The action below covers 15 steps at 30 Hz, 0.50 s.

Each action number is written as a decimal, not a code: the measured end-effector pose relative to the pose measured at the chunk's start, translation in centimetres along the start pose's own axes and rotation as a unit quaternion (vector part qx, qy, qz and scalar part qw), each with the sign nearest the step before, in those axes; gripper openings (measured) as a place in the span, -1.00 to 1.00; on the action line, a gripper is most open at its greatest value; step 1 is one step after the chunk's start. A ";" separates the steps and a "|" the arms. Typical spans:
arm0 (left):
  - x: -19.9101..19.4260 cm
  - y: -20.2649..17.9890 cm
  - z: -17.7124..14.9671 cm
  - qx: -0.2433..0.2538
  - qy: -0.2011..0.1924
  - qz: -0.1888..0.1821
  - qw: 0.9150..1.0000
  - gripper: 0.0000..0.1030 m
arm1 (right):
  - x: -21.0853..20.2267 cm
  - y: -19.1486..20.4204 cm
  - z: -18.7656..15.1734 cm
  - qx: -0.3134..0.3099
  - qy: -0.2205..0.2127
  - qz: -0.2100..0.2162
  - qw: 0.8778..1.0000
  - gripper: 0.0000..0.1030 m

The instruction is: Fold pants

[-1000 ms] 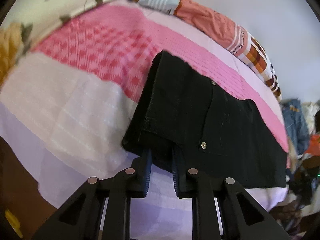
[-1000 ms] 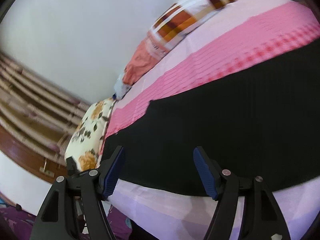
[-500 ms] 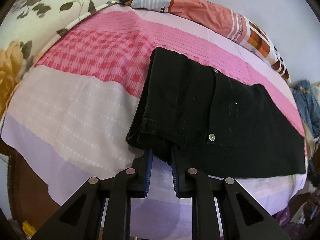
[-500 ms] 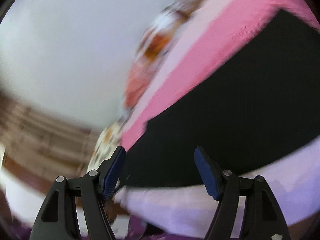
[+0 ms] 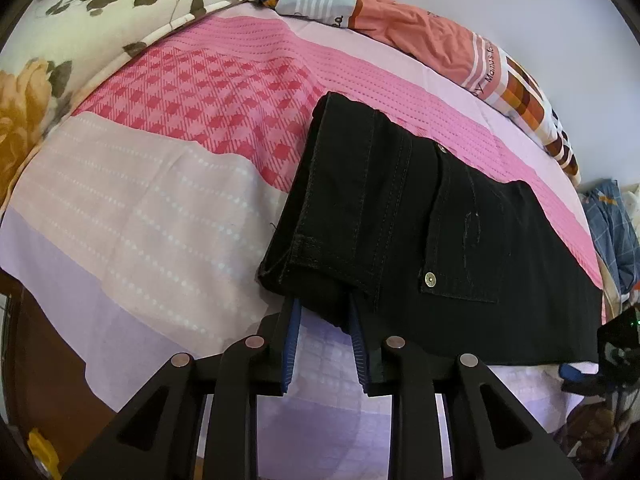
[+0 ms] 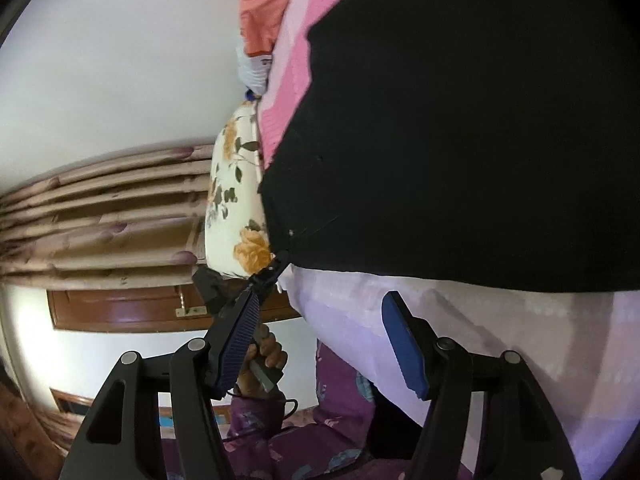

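Lying across the bed (image 5: 132,216), the pants (image 5: 420,216) are sitting flat on the pink and lilac sheet, folded lengthwise so one leg is stacked on the other, with a rear pocket and two rivets facing up. The left claw (image 5: 322,322) is gripping the pants at their near edge, just beside the waistband corner; its blue pads are pinching a thick bunch of cloth, the jaws standing narrow with fabric between them. The right claw (image 6: 320,340) is hovering near the pants' long near edge, jaws wide and holding nothing, with only sheet and air between the pads.

Judging by the heavy stitched seams and rivets, this is looking like denim: fairly heavy, soft enough to bend but with body, so it is likely to be folding in broad creases rather than draping limply. It is not fragile, and the coarse weave should be giving the pads good friction. The seamed waistband is looking like the firmest hold, since stacked layers there are less likely to slide apart. For the right claw, the same near edge farther along the leg seems sensible, taking both layers together; catching only the top layer could be peeling the legs apart.

A floral pillow (image 5: 80,20) is resting beyond the pants, at the bed's head.
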<state>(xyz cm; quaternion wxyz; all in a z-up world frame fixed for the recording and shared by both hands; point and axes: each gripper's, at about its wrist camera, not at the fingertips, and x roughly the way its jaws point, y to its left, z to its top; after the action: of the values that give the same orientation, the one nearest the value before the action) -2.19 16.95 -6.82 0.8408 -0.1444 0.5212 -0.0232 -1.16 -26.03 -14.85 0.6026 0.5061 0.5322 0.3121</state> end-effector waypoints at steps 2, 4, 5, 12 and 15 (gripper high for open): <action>0.0 0.0 0.0 0.001 0.000 0.000 1.000 -0.48 | -0.3 -0.2 0.3 0.007 -0.013 -0.014 1.000 0.21; 0.0 0.0 0.0 0.000 0.000 -0.001 1.000 -0.48 | -0.6 -0.9 0.4 0.027 -0.017 -0.019 0.999 0.16; 0.0 0.0 0.0 -0.001 0.000 -0.001 1.000 -0.48 | -0.7 -1.2 0.3 0.037 -0.021 -0.018 0.999 0.10; 0.1 0.2 0.1 -0.004 0.000 0.000 1.000 -0.41 | -1.0 -3.4 0.0 0.072 -0.044 -0.058 0.995 -0.92; 0.1 0.2 0.1 -0.006 -0.001 0.003 1.000 -0.37 | -1.0 -2.8 -0.2 0.057 -0.045 -0.069 0.995 -0.93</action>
<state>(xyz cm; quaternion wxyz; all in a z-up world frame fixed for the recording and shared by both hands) -2.04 17.12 -6.94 0.8407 -0.1479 0.5206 -0.0176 -2.06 -27.76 -17.16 0.6163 0.5151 0.5553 0.2156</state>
